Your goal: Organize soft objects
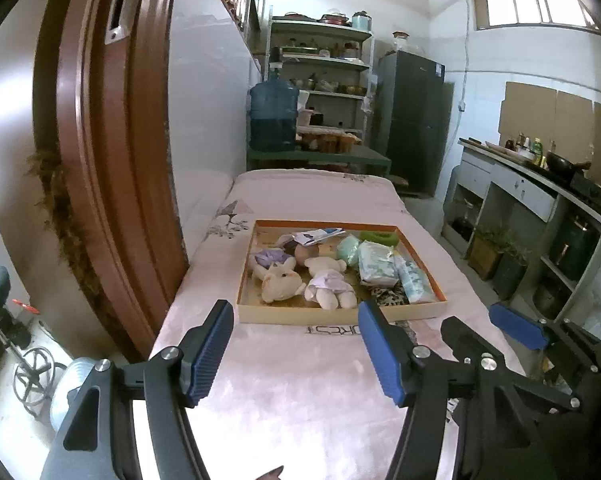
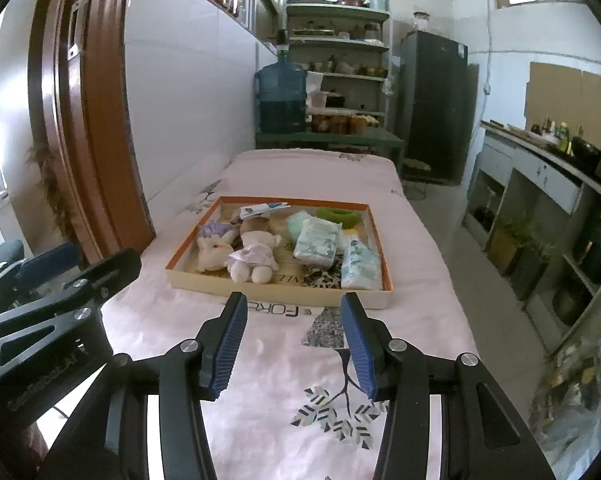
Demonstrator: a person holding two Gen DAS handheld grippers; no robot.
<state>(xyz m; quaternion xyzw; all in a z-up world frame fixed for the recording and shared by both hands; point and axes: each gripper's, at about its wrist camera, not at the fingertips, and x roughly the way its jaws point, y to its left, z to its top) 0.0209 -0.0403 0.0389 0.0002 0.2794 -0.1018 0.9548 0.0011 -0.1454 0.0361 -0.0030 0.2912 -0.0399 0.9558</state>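
A: Item one, the container?

B: Shallow tray (image 1: 342, 314), orange rim, cream outer wall, on a pink cloth (image 1: 284, 392) printed with a tree. In the left wrist view it lies at twelve o'clock from the left gripper (image 1: 296, 344); in the right wrist view, at twelve o'clock from the right gripper (image 2: 294, 340).

A: Contents?

B: Counted from the tray's centre in the left wrist view. At eight o'clock, a cream plush rabbit (image 1: 280, 280), head toward the camera. At six o'clock, a cream plush bear (image 1: 328, 284) in a lilac dress, legs toward the near wall. At ten o'clock, a lilac soft piece (image 1: 270, 258). At eleven o'clock, a round brownish item (image 1: 306, 254), kind unclear. At twelve o'clock, a white-and-blue packet (image 1: 316, 236). At one o'clock, a green object (image 1: 378, 237) against the far wall. At two to three o'clock, a mint soft bundle (image 1: 348, 250) and a patterned soft pack (image 1: 376, 264). At four o'clock, a second pale-blue pack (image 1: 414, 280) along the right wall, with a leopard-print cloth (image 1: 386, 293) just beside it.

A: Grippers?

B: Left: blue pads spread wide, nothing between them, short of the tray. Right: pads parted about halfway, empty, also short of the tray. In the left wrist view the right one sits at three o'clock from the left.

A: Surroundings?

B: Brown door frame (image 1: 112, 160) at nine o'clock; water jug (image 1: 273, 116) and shelves (image 1: 324, 64) at twelve.
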